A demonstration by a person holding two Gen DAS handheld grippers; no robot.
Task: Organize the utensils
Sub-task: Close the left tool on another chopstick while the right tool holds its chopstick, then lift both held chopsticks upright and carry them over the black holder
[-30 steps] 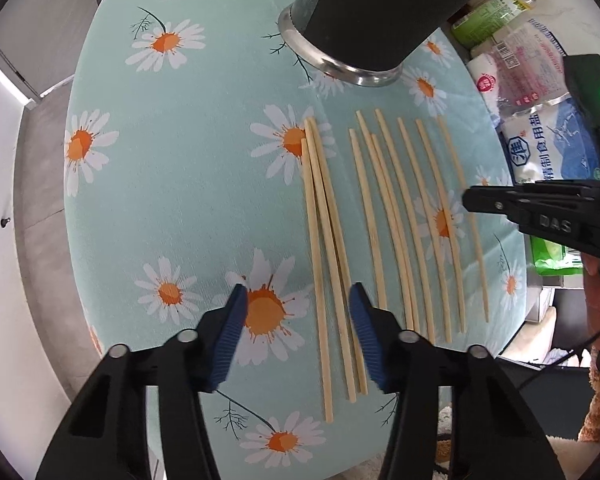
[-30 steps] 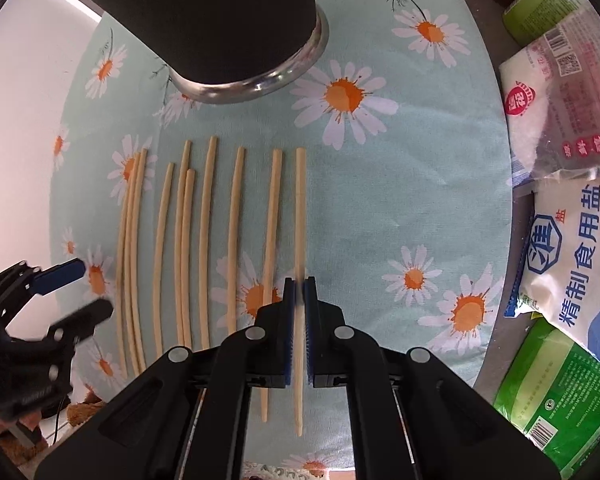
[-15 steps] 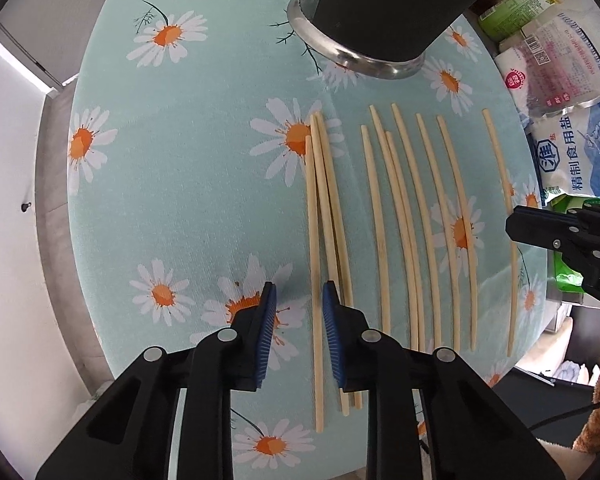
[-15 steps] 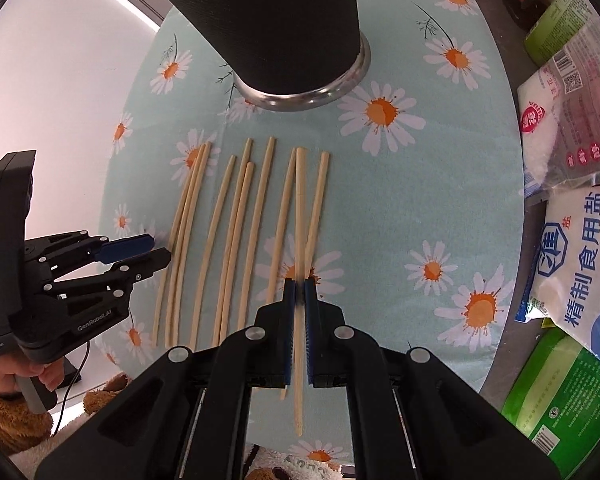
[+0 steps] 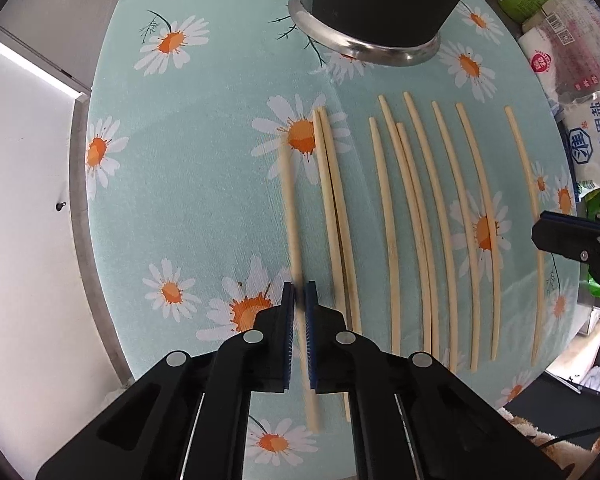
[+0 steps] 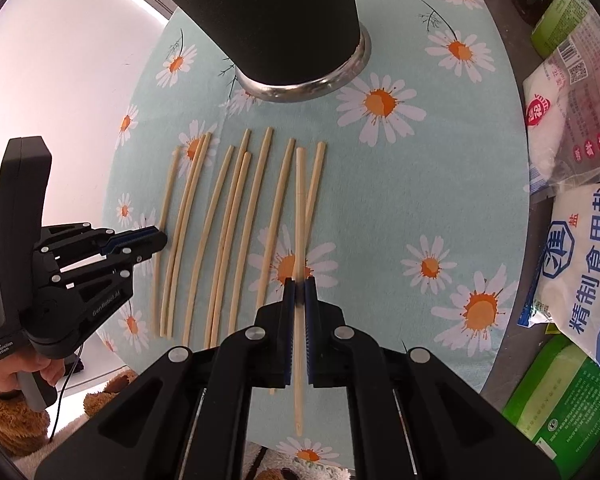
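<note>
Several wooden chopsticks (image 5: 388,232) lie side by side on a daisy-print tablecloth (image 5: 204,184), in front of a black holder with a steel rim (image 5: 376,4). My left gripper (image 5: 299,300) is shut on the leftmost chopstick (image 5: 290,208), which looks blurred. My right gripper (image 6: 299,292) is shut on a chopstick (image 6: 299,216) held above the others. The left gripper also shows in the right wrist view (image 6: 148,242), and the right gripper in the left wrist view (image 5: 548,236). The holder also shows in the right wrist view (image 6: 284,16).
Bags of salt (image 6: 580,264) and other food packets (image 6: 568,128) lie to the right of the table. A green packet (image 6: 560,396) lies near the front right. The table's left edge (image 5: 82,208) drops to a pale floor.
My left gripper closed on the leftmost chopstick and drew it left, away from its two neighbours. My right gripper lifted its chopstick higher and shifted left over the row.
</note>
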